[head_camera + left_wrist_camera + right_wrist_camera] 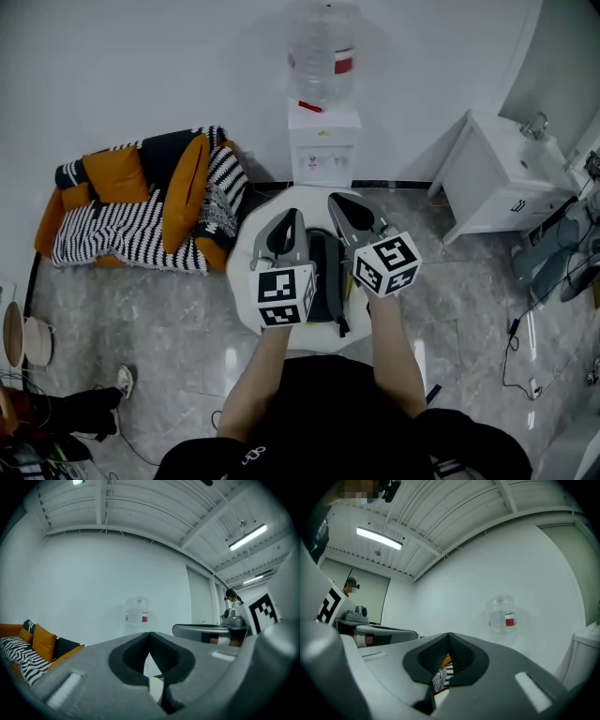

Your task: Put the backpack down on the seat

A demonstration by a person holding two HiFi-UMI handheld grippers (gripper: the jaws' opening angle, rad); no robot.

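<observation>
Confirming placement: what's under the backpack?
A white round seat; its rim shows around the backpack. The seat's middle is covered by the backpack, and the left gripper and right gripper hide the backpack's sides.

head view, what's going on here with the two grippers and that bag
A person holds a grey two-jaw gripper in each hand, pointing level over a round white seat. The left gripper and the right gripper both have their jaws together, with nothing between them. The dark backpack lies on the seat beneath them, gripped by neither, so it looks already put down. A white water dispenser stands beyond, against the wall.
</observation>
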